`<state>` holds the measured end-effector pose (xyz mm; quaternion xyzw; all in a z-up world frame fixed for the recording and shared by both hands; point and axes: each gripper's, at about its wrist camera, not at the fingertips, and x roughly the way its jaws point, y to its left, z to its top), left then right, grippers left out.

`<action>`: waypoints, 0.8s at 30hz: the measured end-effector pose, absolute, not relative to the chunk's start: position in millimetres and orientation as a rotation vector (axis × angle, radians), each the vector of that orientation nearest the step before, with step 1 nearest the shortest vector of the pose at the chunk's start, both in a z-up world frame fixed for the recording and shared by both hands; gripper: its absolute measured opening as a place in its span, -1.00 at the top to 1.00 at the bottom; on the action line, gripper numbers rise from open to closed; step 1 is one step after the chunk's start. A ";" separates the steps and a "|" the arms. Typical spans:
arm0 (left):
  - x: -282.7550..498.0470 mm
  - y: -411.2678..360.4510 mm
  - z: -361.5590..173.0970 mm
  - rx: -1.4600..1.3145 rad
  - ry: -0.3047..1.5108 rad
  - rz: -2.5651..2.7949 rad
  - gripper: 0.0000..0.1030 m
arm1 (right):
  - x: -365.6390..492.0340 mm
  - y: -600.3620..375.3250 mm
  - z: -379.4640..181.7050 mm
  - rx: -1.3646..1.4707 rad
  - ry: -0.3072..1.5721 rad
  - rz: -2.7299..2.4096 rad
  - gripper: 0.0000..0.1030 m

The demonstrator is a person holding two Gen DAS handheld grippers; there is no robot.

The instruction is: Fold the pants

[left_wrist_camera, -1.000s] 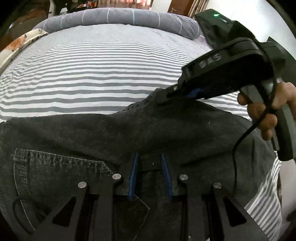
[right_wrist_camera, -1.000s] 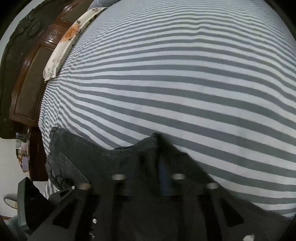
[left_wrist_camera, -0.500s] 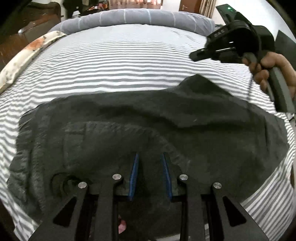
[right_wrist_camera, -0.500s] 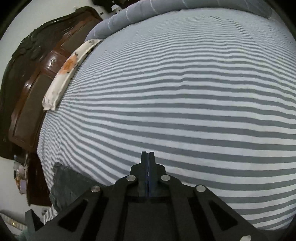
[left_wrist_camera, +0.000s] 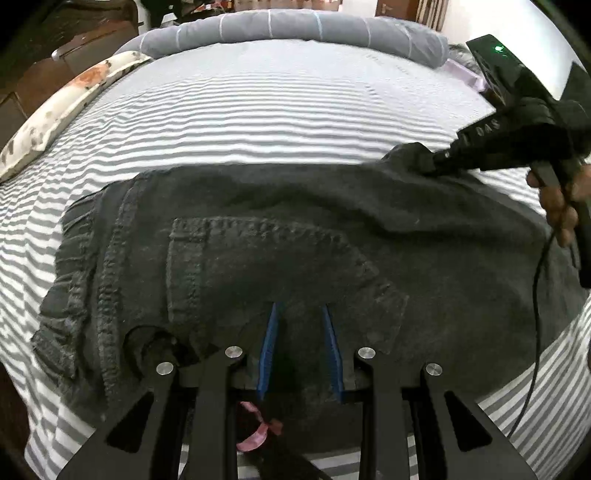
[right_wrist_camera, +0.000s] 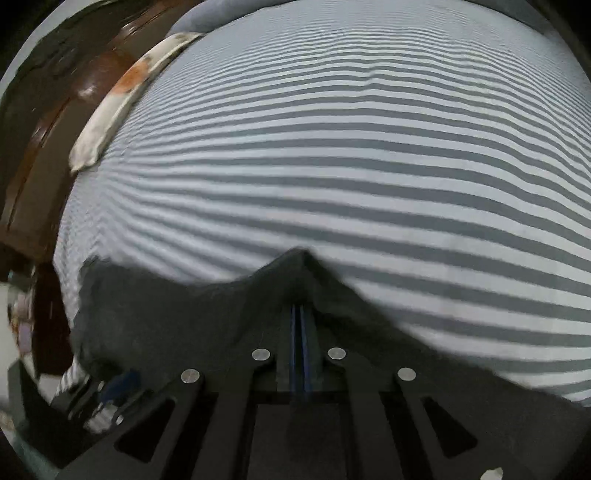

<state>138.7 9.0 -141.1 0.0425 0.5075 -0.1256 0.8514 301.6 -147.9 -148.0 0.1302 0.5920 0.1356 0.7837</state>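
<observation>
Dark grey jeans [left_wrist_camera: 295,236] lie folded across the striped bed, back pocket up, waistband at the left. My left gripper [left_wrist_camera: 301,314] is open, its blue-lined fingers hovering just over the near part of the jeans by the pocket. My right gripper [right_wrist_camera: 301,306] is shut on a peak of the jeans fabric [right_wrist_camera: 303,266] and lifts it off the sheet. In the left wrist view the right gripper [left_wrist_camera: 428,162] pinches the far right edge of the jeans.
The grey-and-white striped sheet [left_wrist_camera: 258,110] stretches far beyond the jeans. A grey bolster [left_wrist_camera: 295,29] lies at the far end and a floral pillow [left_wrist_camera: 59,110] at the left. A dark wooden headboard [right_wrist_camera: 40,147] borders the bed. A pink ribbon [left_wrist_camera: 258,432] hangs near my left gripper.
My right gripper, shut and empty above the bed half a second ago, has come back down and closed on the jeans' far right edge. The left gripper stayed open over the pocket.
</observation>
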 end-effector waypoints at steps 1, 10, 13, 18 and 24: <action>137.3 11.5 -140.3 0.091 1.071 -0.257 0.46 | 305.3 -148.4 -152.1 0.286 1.278 0.278 0.97; 133.0 24.1 -131.5 -0.008 1.051 -0.259 0.49 | 298.3 -157.0 -135.1 0.319 1.211 0.255 0.87; 127.5 22.2 -109.5 -0.042 0.952 -0.300 0.49 | 272.4 -167.1 -109.2 0.299 1.161 0.266 0.80; 120.3 -11.9 -92.3 0.006 0.906 -0.440 0.49 | 227.0 -185.3 -99.3 0.311 1.179 0.266 0.57; 114.2 -58.7 -122.0 0.117 1.022 -0.540 0.48 | 180.0 -204.4 -137.2 0.354 1.283 0.193 0.54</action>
